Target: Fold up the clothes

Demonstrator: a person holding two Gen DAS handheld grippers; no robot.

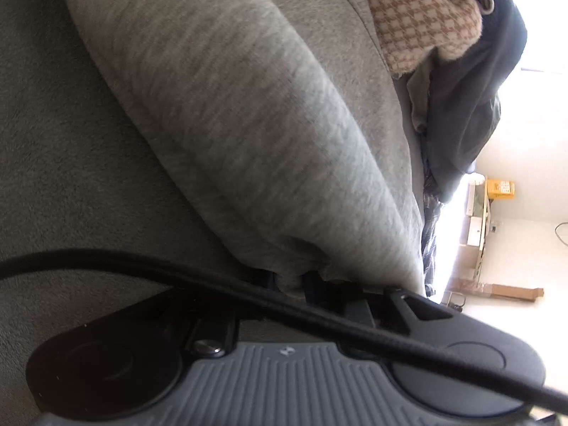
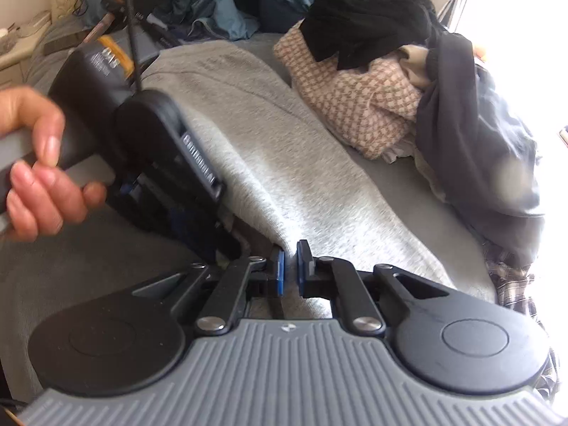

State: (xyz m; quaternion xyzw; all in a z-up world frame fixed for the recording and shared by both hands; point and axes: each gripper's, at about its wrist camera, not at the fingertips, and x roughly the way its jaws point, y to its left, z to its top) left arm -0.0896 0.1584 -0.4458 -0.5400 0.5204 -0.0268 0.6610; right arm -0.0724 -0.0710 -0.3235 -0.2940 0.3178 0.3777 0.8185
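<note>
A light grey fleece garment [image 2: 284, 163] lies lengthwise on the grey bed cover [image 2: 64, 269]; it fills the left wrist view [image 1: 248, 124] as a raised fold. My left gripper [image 1: 294, 280] is shut on the garment's near edge, its fingertips buried under the cloth. In the right wrist view the left gripper's body [image 2: 170, 163] is at the garment's left edge, held by a hand [image 2: 35, 163]. My right gripper [image 2: 290, 266] is shut on the garment's near edge, blue pads [image 2: 280, 269] pinching the cloth.
A pile of clothes sits at the far right: a beige checked piece [image 2: 358, 96], a black garment [image 2: 365, 14], a dark grey one [image 2: 479, 149] and a plaid one [image 2: 514, 291]. Blue bedding [image 2: 220, 3] and cables lie at the back. A black cable [image 1: 248, 294] crosses the left gripper.
</note>
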